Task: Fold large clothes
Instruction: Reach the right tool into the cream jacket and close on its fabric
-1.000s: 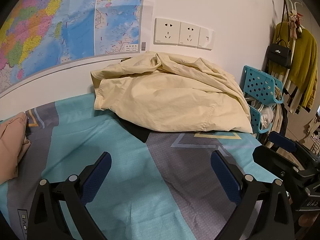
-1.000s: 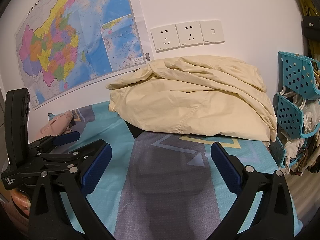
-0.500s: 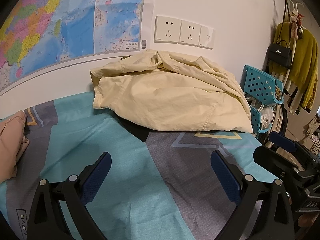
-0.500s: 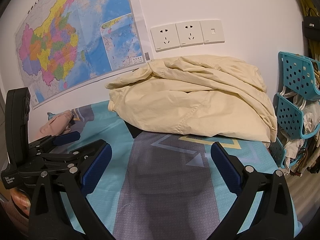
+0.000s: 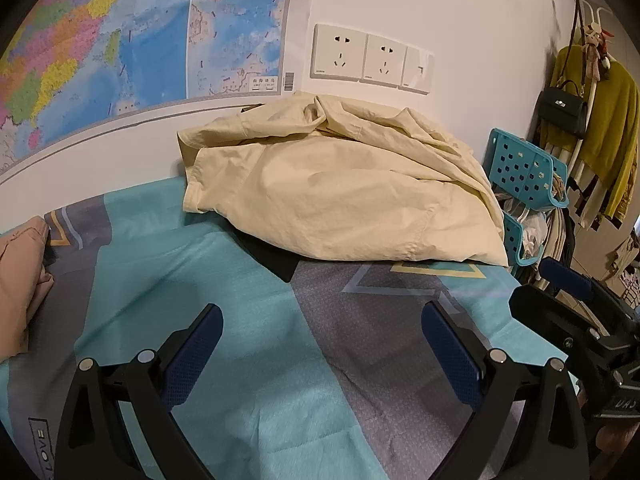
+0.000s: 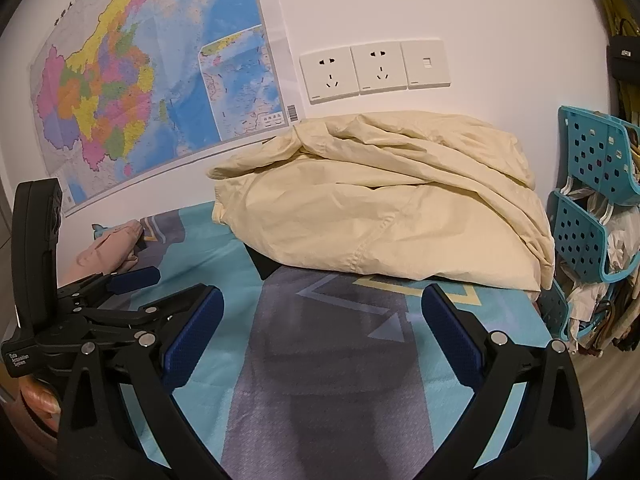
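Note:
A crumpled pale-yellow garment [image 5: 340,188] lies heaped at the back of the table against the wall; it also shows in the right wrist view [image 6: 384,204]. A black cloth corner [image 5: 276,256] pokes out from under it. My left gripper [image 5: 320,344] is open and empty, hovering over the teal-and-grey sheet [image 5: 224,360] short of the garment. My right gripper [image 6: 320,332] is open and empty, also short of the garment. The left gripper also shows at the left of the right wrist view [image 6: 132,288].
A folded pink garment [image 5: 20,280] lies at the table's left end. A teal plastic rack [image 6: 592,208] with clutter stands off the right edge. Hanging clothes and a black bag [image 5: 564,108] are at far right. A map [image 6: 152,88] and sockets [image 6: 376,68] are on the wall.
Both grippers have barely moved; the left view has shifted slightly, so the garment sits a touch higher. Both jaws stay open.

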Demonstrator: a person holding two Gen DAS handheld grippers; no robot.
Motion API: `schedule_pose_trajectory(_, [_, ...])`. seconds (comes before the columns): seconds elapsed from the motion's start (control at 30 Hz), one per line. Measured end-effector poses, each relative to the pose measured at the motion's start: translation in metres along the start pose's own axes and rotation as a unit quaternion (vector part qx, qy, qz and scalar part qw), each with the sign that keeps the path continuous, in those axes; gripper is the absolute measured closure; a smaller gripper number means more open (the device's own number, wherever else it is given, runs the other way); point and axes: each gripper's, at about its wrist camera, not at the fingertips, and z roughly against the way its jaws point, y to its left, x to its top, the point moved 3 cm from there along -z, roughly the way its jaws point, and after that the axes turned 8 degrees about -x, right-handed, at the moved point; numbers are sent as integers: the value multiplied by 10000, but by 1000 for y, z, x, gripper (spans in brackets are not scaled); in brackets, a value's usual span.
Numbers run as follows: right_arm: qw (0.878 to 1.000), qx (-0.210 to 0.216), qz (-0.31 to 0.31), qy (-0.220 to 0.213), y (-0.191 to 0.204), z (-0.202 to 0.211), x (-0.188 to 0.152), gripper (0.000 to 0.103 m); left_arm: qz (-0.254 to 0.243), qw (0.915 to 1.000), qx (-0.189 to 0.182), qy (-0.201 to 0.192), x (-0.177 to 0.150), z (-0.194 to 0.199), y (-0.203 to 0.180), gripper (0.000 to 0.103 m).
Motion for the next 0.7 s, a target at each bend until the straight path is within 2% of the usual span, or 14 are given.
schedule_pose_trajectory(0.23, [9998, 18, 203, 16, 1, -11, 11, 5, 144, 9997, -95, 175, 4, -11, 10, 7])
schedule_pose_trajectory(0.4, [9977, -70, 676, -55, 6, -34, 37, 5, 226, 9993, 39, 305, 15, -30, 27, 7])
schedule_pose_trajectory(0.6, [9885, -213, 1496, -83, 24, -91, 86, 5, 629, 9970, 108, 434, 34, -60, 66, 7])
schedule_pose_trajectory(0.7, [9770, -411, 2087, -114, 38, -126, 105, 6, 754, 9959, 170, 462, 40, -73, 82, 7])
